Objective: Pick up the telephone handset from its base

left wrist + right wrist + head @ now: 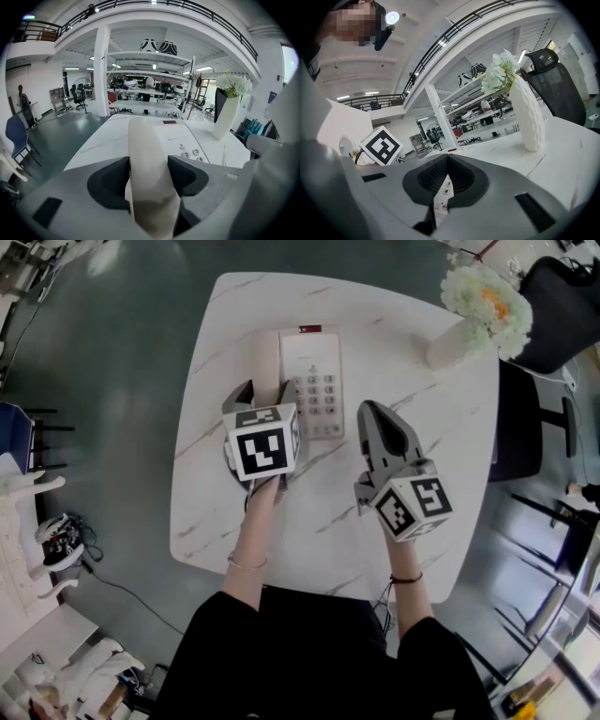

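A cream telephone handset (265, 357) lies in the cradle on the left side of its white base (314, 371), on a white marble table (422, 512). My left gripper (264, 392) comes down over the near half of the handset, one jaw on each side. In the left gripper view both dark pads (117, 180) lie against the sides of the handset (145, 150), which still rests on the base (180, 136). My right gripper (380, 418) hovers right of the keypad with its jaws together and holds nothing. Through the slit under its jaws (446, 164), a few phone keys show.
A white vase of pale flowers (469, 320) stands at the table's far right corner, also in the left gripper view (227, 117) and the right gripper view (527, 117). A black office chair (562, 296) stands beyond that corner. The table's near edge is close to the person's body.
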{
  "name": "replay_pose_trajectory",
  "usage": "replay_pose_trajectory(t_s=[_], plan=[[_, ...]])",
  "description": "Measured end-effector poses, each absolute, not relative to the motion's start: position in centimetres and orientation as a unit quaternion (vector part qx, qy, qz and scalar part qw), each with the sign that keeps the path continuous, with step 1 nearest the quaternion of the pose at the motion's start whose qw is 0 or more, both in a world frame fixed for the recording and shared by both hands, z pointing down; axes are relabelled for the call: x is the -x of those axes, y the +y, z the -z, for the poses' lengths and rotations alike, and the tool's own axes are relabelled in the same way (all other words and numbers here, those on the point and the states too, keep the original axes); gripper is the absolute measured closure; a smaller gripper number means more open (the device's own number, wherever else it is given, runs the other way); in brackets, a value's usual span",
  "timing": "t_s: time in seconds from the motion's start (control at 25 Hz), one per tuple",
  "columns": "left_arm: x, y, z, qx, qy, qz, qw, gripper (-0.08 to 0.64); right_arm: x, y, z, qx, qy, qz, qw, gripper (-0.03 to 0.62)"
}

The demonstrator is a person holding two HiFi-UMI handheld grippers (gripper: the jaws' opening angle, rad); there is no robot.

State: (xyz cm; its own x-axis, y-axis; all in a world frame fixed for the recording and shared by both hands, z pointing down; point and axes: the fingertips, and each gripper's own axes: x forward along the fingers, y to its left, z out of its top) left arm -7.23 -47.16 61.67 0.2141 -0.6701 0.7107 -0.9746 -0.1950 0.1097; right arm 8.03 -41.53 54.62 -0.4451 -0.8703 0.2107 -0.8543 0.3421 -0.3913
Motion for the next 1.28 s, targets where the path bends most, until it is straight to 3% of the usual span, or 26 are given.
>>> replay_pose_trajectory(t_s=[1.28], plan=[[8.1,-45.6,-56.7,-0.755,-0.561,-0.116,0.318,0.353,-9.3,-40.5,-51.5,0.54,0.817,0.201,0.025,0.601]])
